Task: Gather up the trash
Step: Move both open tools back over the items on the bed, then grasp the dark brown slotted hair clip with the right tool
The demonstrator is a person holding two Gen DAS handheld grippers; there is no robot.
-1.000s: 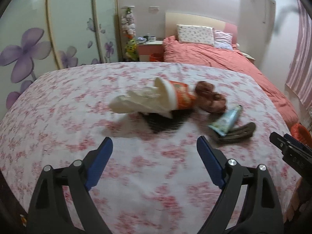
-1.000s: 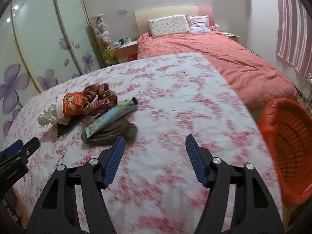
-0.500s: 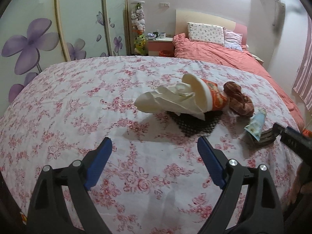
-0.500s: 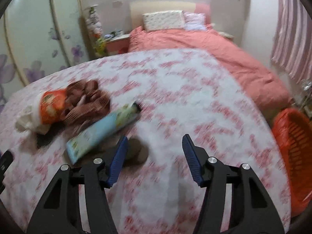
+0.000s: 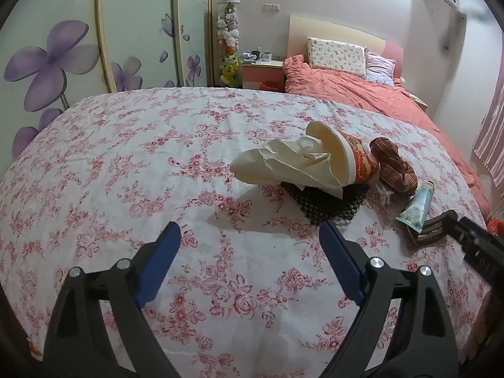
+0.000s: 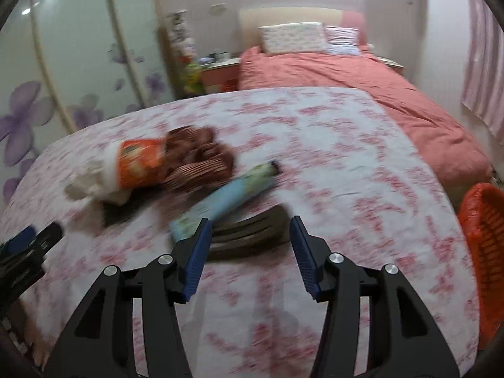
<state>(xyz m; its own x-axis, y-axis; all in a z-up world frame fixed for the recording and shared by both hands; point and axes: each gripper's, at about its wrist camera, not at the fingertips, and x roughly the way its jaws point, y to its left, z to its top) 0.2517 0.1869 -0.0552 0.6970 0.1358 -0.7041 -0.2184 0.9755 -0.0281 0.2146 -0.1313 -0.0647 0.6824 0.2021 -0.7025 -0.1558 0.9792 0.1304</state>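
On the floral bedspread [image 5: 132, 157] the left gripper [image 5: 249, 245] is hovering with its blue-padded jaws standing wide and nothing between them. Ahead of it and slightly to the right, well apart from the pads, an orange paper cup [image 5: 352, 160] is lying on its side with crumpled white paper [image 5: 283, 167] spilling from its mouth — both are resting on a black mesh mat [image 5: 330, 201]. Just right of the cup, a brown ribbed cloth [image 5: 393, 167] is touching it, and further right a pale blue tube [image 5: 415, 204] is lying across a dark brown flat piece [image 6: 249, 233]. The right gripper [image 6: 249, 242] is sitting just short of that piece, which is lying between the pad tips' lines; its jaws have just been closing, about half apart, pressing on nothing. At far right, an orange basket [image 6: 485, 239] is standing beside the bed.
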